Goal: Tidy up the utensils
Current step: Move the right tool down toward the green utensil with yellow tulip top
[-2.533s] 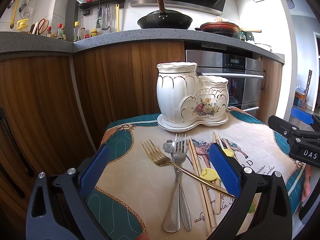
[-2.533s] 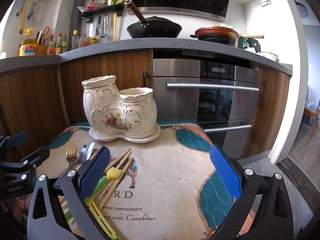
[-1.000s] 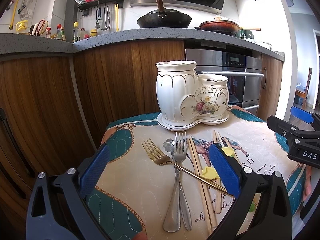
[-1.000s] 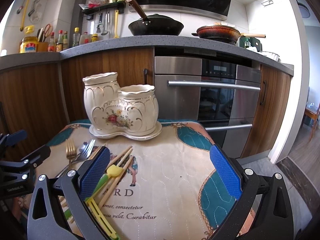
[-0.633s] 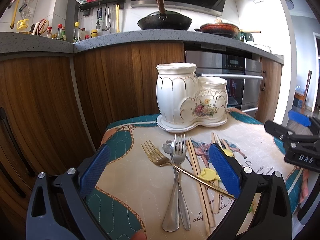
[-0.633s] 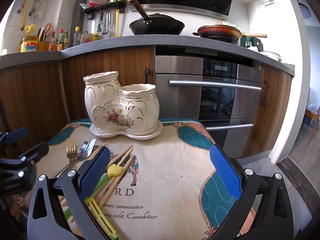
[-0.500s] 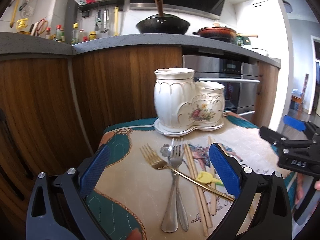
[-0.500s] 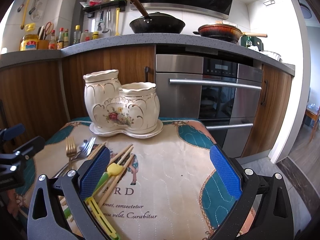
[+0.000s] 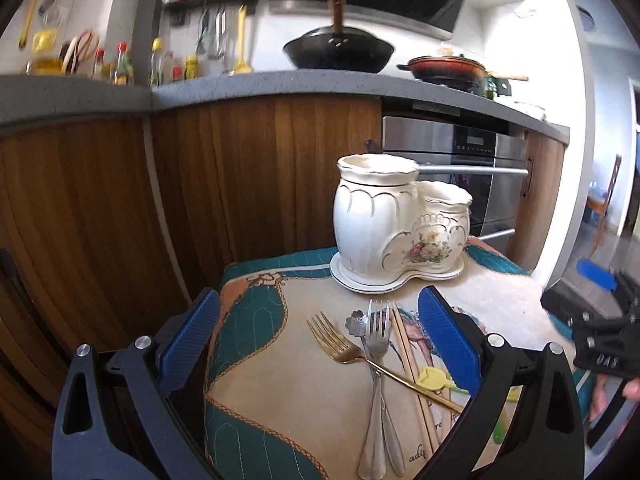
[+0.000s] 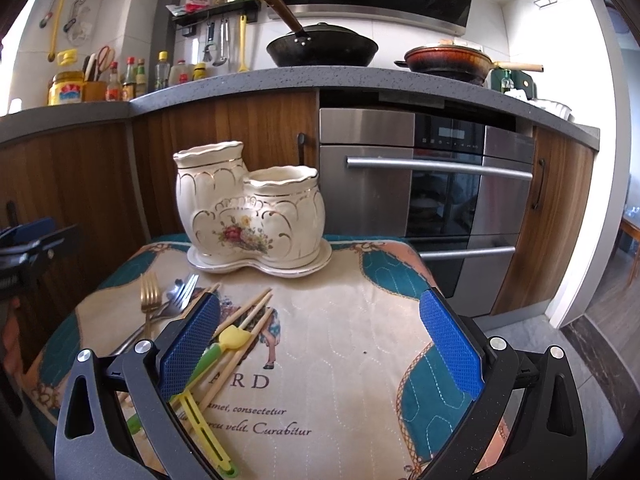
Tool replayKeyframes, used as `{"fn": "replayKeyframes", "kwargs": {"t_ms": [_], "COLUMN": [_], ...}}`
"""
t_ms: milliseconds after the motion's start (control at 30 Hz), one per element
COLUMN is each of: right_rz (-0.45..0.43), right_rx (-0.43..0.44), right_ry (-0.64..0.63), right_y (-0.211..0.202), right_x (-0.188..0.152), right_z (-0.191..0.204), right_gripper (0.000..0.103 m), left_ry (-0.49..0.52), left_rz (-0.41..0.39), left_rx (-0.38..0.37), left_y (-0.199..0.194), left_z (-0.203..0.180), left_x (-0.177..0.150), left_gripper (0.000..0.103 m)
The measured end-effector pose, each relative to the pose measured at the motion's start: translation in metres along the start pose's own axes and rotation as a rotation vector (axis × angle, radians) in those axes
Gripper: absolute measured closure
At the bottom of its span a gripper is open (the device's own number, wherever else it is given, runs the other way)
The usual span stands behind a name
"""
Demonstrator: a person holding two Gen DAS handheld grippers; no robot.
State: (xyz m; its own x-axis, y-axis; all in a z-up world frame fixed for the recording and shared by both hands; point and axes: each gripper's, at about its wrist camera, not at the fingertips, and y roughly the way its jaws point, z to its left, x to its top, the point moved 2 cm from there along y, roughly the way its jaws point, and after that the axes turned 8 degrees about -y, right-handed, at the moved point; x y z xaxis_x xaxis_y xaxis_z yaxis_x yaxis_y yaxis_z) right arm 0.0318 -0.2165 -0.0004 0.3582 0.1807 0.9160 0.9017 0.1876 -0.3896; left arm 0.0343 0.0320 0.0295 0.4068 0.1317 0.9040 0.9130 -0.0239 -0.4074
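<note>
A white two-pot ceramic holder (image 9: 394, 236) (image 10: 250, 220) stands empty at the back of a printed cloth. In front of it lie a gold fork (image 9: 340, 346) (image 10: 149, 298), a silver fork (image 9: 377, 344) (image 10: 182, 292) over a silver spoon (image 9: 357, 317), wooden chopsticks (image 9: 408, 356) (image 10: 250, 316), and yellow-green training chopsticks (image 9: 434, 378) (image 10: 216, 364). My left gripper (image 9: 320, 344) is open above the forks. My right gripper (image 10: 320, 344) is open over bare cloth, its left finger beside the chopsticks.
The small table's cloth (image 10: 340, 340) ends close on all sides. Behind are wooden cabinets (image 9: 100, 220), an oven (image 10: 440, 200) and a counter with pans (image 10: 320, 46). The right gripper's body shows at the left wrist view's right edge (image 9: 592, 336).
My left gripper has swung left and slightly nearer the holder; the utensils now sit right of centre. My right gripper has edged forward. Both stay open; nothing on the cloth moved.
</note>
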Motion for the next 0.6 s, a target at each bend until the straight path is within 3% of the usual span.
{"fn": "replayKeyframes", "kwargs": {"t_ms": [100,233,600], "right_rz": [0.008,0.034,0.071], "right_rx": [0.006,0.007,0.083], "right_ry": [0.003,0.017,0.003], "right_y": [0.000,0.004,0.006], "right_x": [0.001,0.000,-0.001], "right_z": [-0.001,-0.003,-0.002], "right_gripper": [0.004,0.004,0.004], "left_ry": [-0.042,-0.028,-0.002], "left_rz": [0.032,0.118,0.151], "left_rx": [-0.002,0.053,0.047], "left_y": [0.006,0.022,0.028], "left_z": [0.009,0.012,0.008], "left_x": [0.001,-0.010,-0.024], "left_gripper": [0.005,0.005,0.005]}}
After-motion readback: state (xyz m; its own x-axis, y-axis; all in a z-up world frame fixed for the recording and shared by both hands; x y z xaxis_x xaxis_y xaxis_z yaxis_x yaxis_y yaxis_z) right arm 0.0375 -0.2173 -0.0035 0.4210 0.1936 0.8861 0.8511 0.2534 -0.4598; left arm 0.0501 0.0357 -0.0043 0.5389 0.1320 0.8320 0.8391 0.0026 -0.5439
